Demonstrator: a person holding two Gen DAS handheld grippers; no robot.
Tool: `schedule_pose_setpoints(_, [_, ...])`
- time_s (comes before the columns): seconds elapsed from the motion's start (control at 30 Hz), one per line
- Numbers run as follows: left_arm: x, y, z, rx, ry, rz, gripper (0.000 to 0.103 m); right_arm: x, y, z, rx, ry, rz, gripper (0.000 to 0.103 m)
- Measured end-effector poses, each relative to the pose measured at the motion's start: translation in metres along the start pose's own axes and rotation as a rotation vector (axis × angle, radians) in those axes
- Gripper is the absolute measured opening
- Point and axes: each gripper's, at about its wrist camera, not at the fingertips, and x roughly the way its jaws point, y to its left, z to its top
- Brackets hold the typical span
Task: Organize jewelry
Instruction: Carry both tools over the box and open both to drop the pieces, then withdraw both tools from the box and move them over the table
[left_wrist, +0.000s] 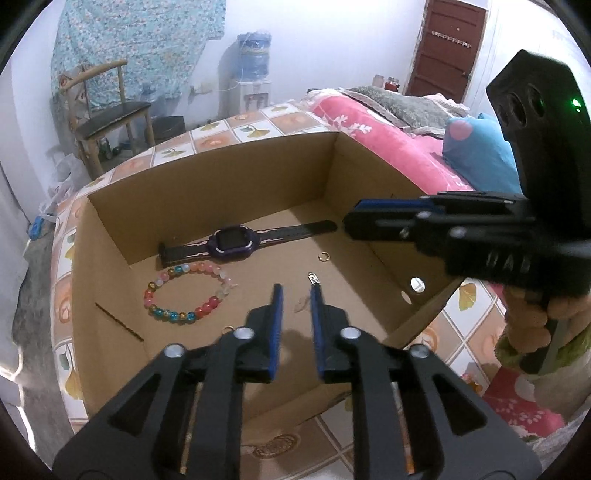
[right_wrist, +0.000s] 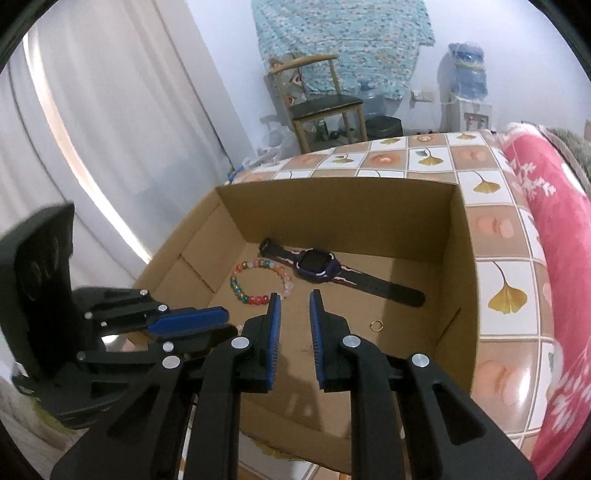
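Matt cardboard box (left_wrist: 207, 206); glossy glass-like bead bracelet (left_wrist: 184, 291); shiny metal ring (left_wrist: 324, 256).

The cardboard box (left_wrist: 207, 177) sits on the table (left_wrist: 255, 129). Inside, the bracelet (left_wrist: 186, 291) lies just before the watch (left_wrist: 236, 240). A ring (left_wrist: 324, 256) rests apart, to their right.

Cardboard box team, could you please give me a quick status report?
Left claw open, empty, over the box. Right claw open, empty. Watch, bead bracelet, gold ring on box floor. Nothing blocking.

A table (left_wrist: 280, 125) covered in a ginkgo-leaf tile-pattern cloth is carrying an open cardboard box (left_wrist: 221, 177), which is sitting directly on it.
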Motion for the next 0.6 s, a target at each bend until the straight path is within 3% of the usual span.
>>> schedule_pose_setpoints(0.17, [-0.015,0.0,-0.002,0.0,-0.047,0.0,0.018,-0.02,-0.011,0.003,0.034,-0.054,-0.012,0.017])
schedule_pose_setpoints(0.3, [-0.033,-0.004,-0.009,0.012,-0.085,0.01,0.027,-0.046,-0.012,-0.001,0.037,-0.114,-0.034,0.028])
schedule_pose_setpoints(0.6, [-0.082,-0.017,-0.042,0.063,-0.142,-0.035,0.052,-0.112,-0.008,-0.041,0.011,-0.197,-0.094,0.037])
